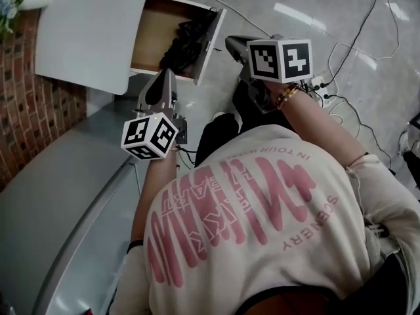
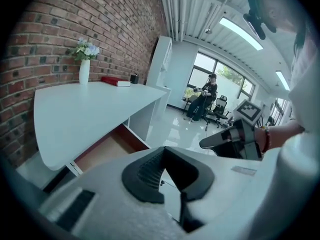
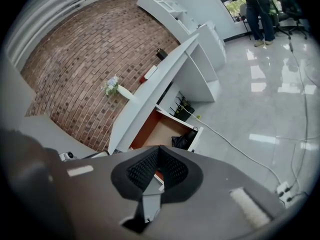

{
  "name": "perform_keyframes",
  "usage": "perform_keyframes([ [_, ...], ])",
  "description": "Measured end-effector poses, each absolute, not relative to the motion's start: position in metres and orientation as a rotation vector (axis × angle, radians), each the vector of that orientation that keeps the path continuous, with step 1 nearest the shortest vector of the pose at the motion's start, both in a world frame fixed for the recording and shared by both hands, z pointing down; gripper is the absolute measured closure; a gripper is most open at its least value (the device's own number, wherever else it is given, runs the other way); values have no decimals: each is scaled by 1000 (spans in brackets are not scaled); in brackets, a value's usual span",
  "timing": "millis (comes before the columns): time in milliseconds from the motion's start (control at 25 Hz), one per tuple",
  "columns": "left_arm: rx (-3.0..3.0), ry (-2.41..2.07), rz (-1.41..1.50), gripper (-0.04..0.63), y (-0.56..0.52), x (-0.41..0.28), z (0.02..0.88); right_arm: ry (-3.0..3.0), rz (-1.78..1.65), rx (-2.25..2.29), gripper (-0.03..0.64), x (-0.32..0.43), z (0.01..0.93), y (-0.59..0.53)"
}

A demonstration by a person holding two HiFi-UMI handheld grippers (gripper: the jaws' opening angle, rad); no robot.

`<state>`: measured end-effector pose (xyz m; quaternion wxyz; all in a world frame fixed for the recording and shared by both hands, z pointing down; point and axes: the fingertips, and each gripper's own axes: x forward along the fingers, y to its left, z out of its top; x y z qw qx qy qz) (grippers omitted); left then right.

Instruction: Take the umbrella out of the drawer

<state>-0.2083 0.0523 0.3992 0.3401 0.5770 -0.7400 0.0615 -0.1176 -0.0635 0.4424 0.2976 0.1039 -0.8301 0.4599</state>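
Head view | left gripper (image 1: 163, 79) clenched, nothing in it | right gripper (image 1: 234, 45) clenched, nothing in it | black umbrella (image 1: 187, 39) lies in the open drawer (image 1: 154, 35), ahead of both grippers, nearer the right one, touched by neither | drawer juts from under the white desk (image 1: 92, 25), beyond the left gripper

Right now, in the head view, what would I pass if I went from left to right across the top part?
Red brick wall → white desk top → open brown wooden drawer → black folded umbrella → right gripper → white power strip on the floor.
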Motion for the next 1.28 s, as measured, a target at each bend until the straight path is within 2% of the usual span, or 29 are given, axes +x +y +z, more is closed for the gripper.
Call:
perform_keyframes([
  [440,1486,-1756,452,591,32,-213,475,-2055,1357,371,606,-86,516,-79],
  [680,1457,-1756,419,588,16,-213,503,-2036,1418,446,606,-66,535,-98],
  [800,1472,-1719,425,535,16,-210,515,-2027,1420,479,606,-59,540,-100],
  [960,1496,-1646,446,500,14,-209,535,-1996,1438,540,606,-49,548,-97],
  [1120,1517,-1568,510,425,12,-213,557,-1973,1462,611,606,-44,549,-94],
  [1280,1525,-1505,610,389,11,-226,581,-1940,1502,665,606,-40,551,-86],
])
